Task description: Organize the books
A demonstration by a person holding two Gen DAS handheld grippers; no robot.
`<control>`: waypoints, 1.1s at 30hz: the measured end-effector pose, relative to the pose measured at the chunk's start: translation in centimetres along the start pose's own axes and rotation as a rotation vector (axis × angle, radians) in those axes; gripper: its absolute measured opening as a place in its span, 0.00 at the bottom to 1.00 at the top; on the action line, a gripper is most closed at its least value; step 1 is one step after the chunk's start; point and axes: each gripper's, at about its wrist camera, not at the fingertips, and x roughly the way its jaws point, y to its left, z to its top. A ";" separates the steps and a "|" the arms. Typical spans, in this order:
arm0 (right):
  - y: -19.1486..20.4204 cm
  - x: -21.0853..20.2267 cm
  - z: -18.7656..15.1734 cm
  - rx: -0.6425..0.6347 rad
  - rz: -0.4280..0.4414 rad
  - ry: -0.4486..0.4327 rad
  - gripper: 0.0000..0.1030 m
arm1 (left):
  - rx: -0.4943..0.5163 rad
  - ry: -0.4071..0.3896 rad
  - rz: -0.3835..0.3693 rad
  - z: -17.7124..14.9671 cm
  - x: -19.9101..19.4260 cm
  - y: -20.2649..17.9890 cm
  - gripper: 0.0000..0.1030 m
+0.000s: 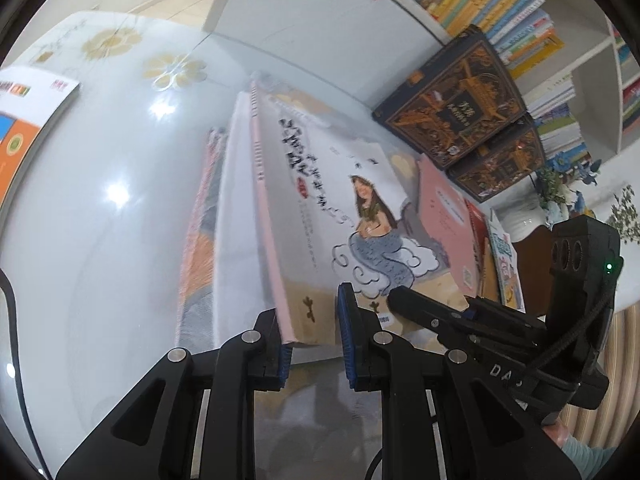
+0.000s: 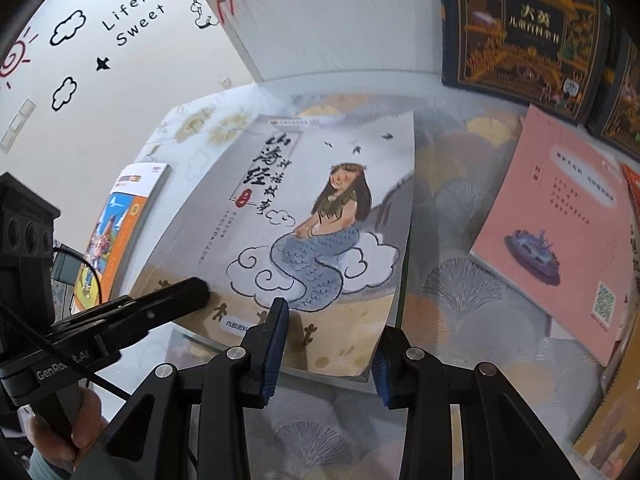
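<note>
My left gripper [image 1: 312, 344]: clamped on the near left corner of the mermaid book, one blue pad [image 1: 283, 364] under the spine side, the other on the cover.
My right gripper [image 2: 324, 346]: clamped on the near right corner of the same book; the left pad [image 2: 276, 344] lies on the cover, the right finger sits at the page edge.
Mermaid book [image 2: 320, 216]: held between both my grippers, near edge raised, far edge low toward the table, cover facing up.
Table [image 1: 100, 200]: glossy white top with yellow flower prints, right under the held book.
Pink book [image 2: 556, 224]: lies flat on the table to the right of the mermaid book, apart from it.
Orange-and-blue book [image 2: 120, 232]: lies flat at the left, near the table edge.
Dark ornate boxes [image 1: 460, 96]: stand upright behind the pink book, against the shelf.
Bookshelf [image 1: 496, 4]: farthest back, rows of colourful spines.
My hand [image 2: 60, 428]: grips the left gripper's handle, seen at lower left in the right wrist view.
</note>
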 end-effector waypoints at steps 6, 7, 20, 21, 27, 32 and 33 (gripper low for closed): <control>-0.7 0.4 -1.0 0.022 -0.008 0.030 0.37 | -0.040 0.005 0.070 -1.1 -0.6 1.1 0.18; -0.7 0.2 -1.1 0.020 -0.007 0.027 0.37 | -0.044 0.000 0.084 -1.3 -0.9 1.2 0.18; -1.6 -6.4 -6.1 0.039 0.008 -0.044 0.38 | 0.072 -0.079 0.138 -4.3 -5.0 -5.1 0.18; -2.0 -6.9 -6.7 0.047 0.008 -0.050 0.41 | 0.085 -0.081 0.138 -4.5 -5.1 -5.8 0.19; -5.9 -10.2 -9.9 0.110 0.017 -0.068 0.43 | 0.148 -0.092 0.128 -6.6 -5.0 -10.9 0.19; -10.6 -13.5 -12.6 0.156 0.020 -0.077 0.44 | 0.177 -0.088 0.115 -8.9 -4.0 -15.7 0.23; -11.6 -14.1 -13.0 0.163 0.016 -0.081 0.44 | 0.180 -0.086 0.106 -9.4 -3.8 -16.7 0.23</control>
